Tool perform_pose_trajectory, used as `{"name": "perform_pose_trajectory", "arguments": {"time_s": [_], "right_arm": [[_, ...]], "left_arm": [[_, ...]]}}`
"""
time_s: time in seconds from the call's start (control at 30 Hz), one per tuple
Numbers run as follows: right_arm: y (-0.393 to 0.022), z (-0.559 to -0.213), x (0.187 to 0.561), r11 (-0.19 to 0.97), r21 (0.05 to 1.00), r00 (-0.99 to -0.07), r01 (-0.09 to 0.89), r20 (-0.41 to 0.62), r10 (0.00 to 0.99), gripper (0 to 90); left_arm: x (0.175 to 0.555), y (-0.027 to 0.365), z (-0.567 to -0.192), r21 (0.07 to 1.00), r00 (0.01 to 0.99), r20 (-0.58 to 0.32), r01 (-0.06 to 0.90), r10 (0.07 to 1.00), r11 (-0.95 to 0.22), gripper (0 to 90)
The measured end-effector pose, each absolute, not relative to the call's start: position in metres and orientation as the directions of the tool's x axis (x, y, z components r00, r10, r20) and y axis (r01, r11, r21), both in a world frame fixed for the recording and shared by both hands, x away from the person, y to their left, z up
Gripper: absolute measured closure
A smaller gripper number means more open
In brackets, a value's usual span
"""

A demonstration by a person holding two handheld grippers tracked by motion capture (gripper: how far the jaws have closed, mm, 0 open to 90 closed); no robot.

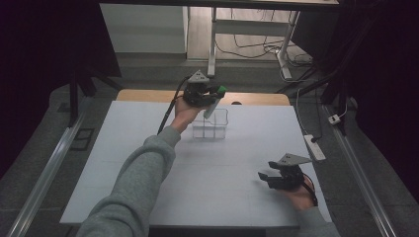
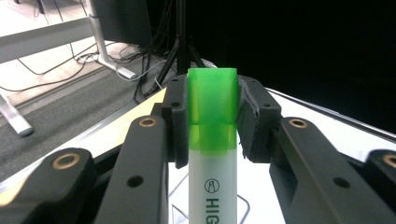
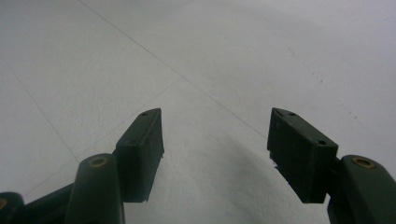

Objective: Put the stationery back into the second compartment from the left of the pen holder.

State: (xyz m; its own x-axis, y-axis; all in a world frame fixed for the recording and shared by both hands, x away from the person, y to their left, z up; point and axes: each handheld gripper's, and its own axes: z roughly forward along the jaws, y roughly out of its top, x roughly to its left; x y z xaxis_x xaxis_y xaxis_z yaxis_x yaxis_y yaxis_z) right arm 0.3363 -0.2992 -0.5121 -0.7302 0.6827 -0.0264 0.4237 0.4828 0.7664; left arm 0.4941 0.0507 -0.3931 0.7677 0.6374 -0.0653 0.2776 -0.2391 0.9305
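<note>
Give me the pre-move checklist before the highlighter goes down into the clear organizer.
1. Left tongs clamped on the highlighter at its green cap: ok.
2. Highlighter body pointing down toward the clear organizer: ok.
3. Tip lined up with one compartment: cannot tell.
4. Right tongs open, empty, away from the organizer: ok.
5. Organizer standing upright on the table: ok.

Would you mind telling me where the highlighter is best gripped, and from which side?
Grip the highlighter at its green cap, as the left gripper does now: jaws on the cap's two flat sides. The white barrel hangs slanted over the clear box, so approach from above the cap end.
</note>
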Motion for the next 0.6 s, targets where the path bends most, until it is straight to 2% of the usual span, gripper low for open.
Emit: {"name": "perform_pose_trajectory", "arguments": {"time_s": [0.6], "right_arm": [[-0.299,-0.514,0.337,0.492,0.758,-0.731,0.427,-0.031,0.682,35.7]], "left_arm": [[0.511,0.050,-0.414,0.924,0.758,-0.097,0.309,0.645,-0.224,66.3]]}}
